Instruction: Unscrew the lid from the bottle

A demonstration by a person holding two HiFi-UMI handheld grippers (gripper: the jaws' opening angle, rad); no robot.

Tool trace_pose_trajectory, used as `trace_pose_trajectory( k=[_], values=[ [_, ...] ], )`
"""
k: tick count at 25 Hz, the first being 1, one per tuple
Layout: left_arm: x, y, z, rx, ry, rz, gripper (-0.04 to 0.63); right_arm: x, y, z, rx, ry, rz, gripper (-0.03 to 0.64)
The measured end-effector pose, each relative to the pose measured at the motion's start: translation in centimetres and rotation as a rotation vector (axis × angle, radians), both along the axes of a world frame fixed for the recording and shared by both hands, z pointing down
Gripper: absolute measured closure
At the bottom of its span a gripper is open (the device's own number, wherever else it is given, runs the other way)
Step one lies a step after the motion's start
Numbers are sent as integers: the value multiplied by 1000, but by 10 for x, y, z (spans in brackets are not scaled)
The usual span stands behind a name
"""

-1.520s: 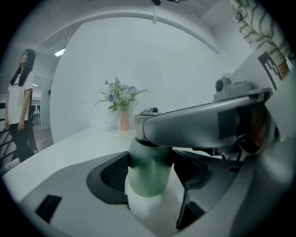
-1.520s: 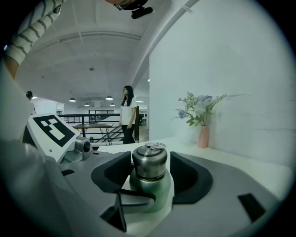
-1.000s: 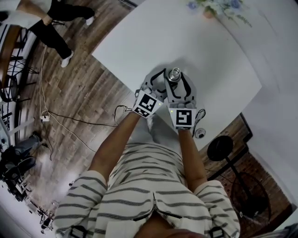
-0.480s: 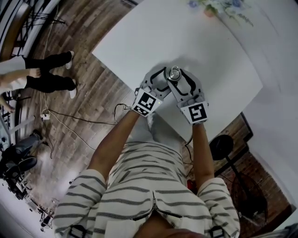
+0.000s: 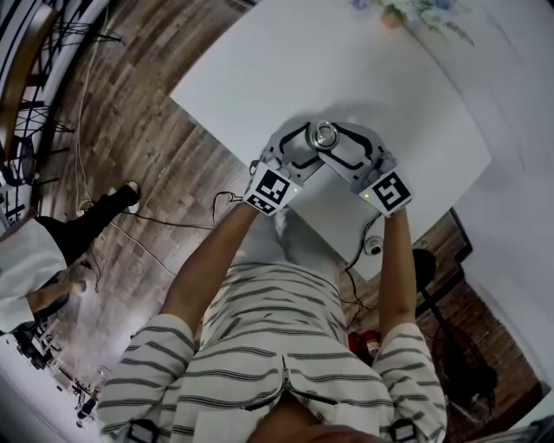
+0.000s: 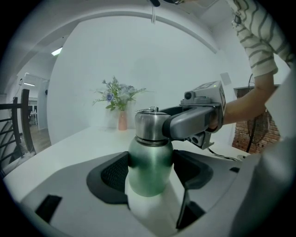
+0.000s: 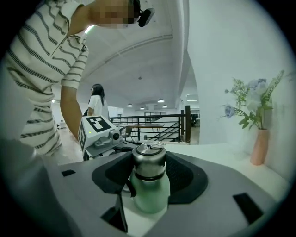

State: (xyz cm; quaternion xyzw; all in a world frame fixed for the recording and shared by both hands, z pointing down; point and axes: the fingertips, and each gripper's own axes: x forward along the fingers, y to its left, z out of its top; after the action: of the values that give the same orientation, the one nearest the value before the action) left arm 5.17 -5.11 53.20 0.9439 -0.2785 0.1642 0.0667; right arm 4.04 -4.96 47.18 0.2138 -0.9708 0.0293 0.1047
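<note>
Fingers of the left gripper (image 6: 151, 172) clamp a green bottle (image 6: 150, 155) on the white desk (image 5: 394, 91), while those of the right gripper (image 7: 149, 178) seemingly clasp its steel lid (image 7: 149, 162).

The bottle (image 6: 149, 169) stands upright on the bench (image 5: 260, 69), near the edge closest to the person. The left tool (image 5: 301, 147) lies to the bottle's left, its jaws pressed on either side of the bottle's body. The right tool (image 5: 340, 145) lies to the bottle's right, its jaws clasping the lid (image 7: 149, 159) on top. A vase of flowers (image 5: 391, 19) stands well behind the bottle, at the bench's far edge.
</note>
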Motion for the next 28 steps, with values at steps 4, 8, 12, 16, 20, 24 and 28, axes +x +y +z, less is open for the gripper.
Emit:
trace_pose_trajectory(
  k=[4, 8, 12, 16, 20, 24, 28],
  values=[
    [2, 0, 1, 4, -10, 9, 290, 2, 1, 1, -8, 4, -111, 379],
    [3, 0, 1, 10, -18, 20, 290, 4, 1, 3, -14, 39, -191, 380],
    [1, 0, 0, 3, -12, 20, 290, 2, 2, 4, -21, 79, -225, 380],
    [0, -1, 0, -4, -7, 16, 290, -1, 1, 4, -8, 99, -215, 379],
    [1, -1, 1, -3, -9, 20, 290, 0, 1, 5, -6, 97, -199, 377],
    [0, 0, 1, -3, -7, 22, 290, -1, 2, 4, -21, 108, -179, 374],
    [0, -1, 0, -8, -3, 20, 290, -1, 2, -4, -12, 89, -100, 323]
  ],
)
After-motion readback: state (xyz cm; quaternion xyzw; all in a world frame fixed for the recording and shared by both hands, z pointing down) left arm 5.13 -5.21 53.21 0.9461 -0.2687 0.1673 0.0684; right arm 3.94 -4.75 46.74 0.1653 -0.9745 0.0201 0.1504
